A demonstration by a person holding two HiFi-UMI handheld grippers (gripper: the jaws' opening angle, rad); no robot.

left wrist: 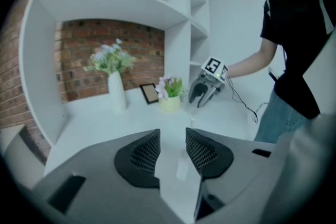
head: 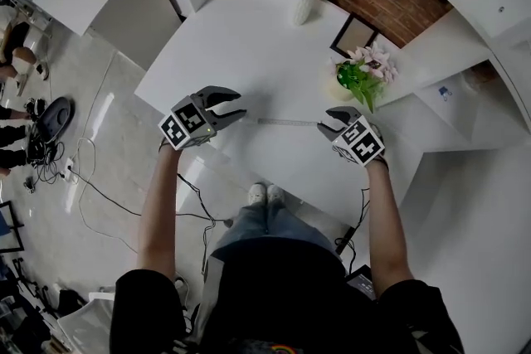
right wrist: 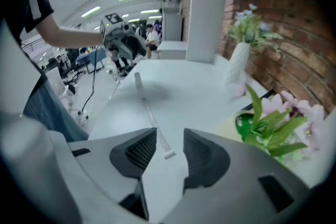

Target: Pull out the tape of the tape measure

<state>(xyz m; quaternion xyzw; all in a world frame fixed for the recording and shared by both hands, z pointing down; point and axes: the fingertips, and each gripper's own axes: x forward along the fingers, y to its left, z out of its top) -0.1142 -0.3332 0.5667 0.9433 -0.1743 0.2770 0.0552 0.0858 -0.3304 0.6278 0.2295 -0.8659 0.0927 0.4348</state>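
The person holds both arms out in front. The left arm [head: 156, 211] and the right arm [head: 387, 220] are bare and almost straight. Each arm ends in a gripper. The left gripper [head: 239, 108] points to the right and a bit down. The right gripper [head: 324, 121] points to the left and down. Their tips face each other but do not touch. Both grippers have their jaws wide apart.

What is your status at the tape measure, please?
Left gripper open, empty. Right gripper open, empty. Tape pulled out, lying on table between them. Potted plant near right gripper.
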